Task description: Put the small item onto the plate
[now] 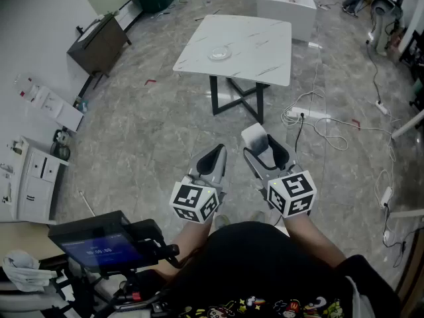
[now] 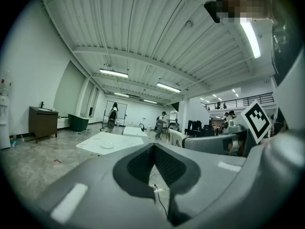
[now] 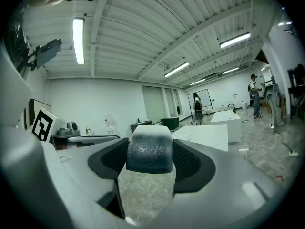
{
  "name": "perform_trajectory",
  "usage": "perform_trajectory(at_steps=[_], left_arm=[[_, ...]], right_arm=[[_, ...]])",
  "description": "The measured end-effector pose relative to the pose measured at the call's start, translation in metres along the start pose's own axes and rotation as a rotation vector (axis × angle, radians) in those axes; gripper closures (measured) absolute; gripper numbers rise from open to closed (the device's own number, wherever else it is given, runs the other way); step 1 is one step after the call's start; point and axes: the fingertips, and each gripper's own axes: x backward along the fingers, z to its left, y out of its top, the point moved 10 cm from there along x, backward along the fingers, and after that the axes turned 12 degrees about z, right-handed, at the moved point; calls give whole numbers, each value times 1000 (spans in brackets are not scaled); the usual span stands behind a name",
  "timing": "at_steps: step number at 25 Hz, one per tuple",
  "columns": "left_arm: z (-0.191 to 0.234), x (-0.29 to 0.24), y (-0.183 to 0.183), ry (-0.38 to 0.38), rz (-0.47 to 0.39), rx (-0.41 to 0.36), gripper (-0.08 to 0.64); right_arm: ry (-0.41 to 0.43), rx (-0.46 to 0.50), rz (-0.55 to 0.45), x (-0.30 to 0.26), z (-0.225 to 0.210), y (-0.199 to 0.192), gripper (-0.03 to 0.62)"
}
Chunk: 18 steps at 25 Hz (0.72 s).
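The right gripper (image 1: 264, 150) clamps the small item (image 3: 149, 149) (a pale, rounded block) between its pads, out over the grey floor (image 1: 152, 124) and well apart from the white table (image 1: 262, 42). The plate (image 1: 219, 53) sits on that table. The left gripper (image 1: 214, 159), just beside the right, has its jaws pressed together on nothing.

White table (image 1: 235, 45) with grey veins and black legs, clear plate (image 1: 219, 53), grey marbled floor (image 1: 152, 124), pale grey-white block (image 3: 149, 149), grey left gripper (image 1: 213, 158) and right gripper (image 1: 264, 152), black-lined fingers (image 3: 190, 163), black-and-white checked marker cubes (image 1: 195, 202), dark brown cabinet (image 1: 99, 45)
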Motion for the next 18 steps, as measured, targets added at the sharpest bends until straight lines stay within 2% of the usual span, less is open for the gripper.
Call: perform_trajectory(at_steps=[5, 13, 15, 18], left_arm=[[1, 0, -4, 9, 1, 13, 560], [-4, -6, 11, 0, 6, 25, 560], [-21, -28, 10, 3, 7, 26, 560], [-54, -89, -1, 16, 10, 29, 560]], right_arm=[[14, -10, -5, 1, -2, -4, 276], [10, -30, 8, 5, -10, 7, 276], [15, -31, 11, 13, -35, 3, 276], [27, -26, 16, 19, -103, -11, 276]])
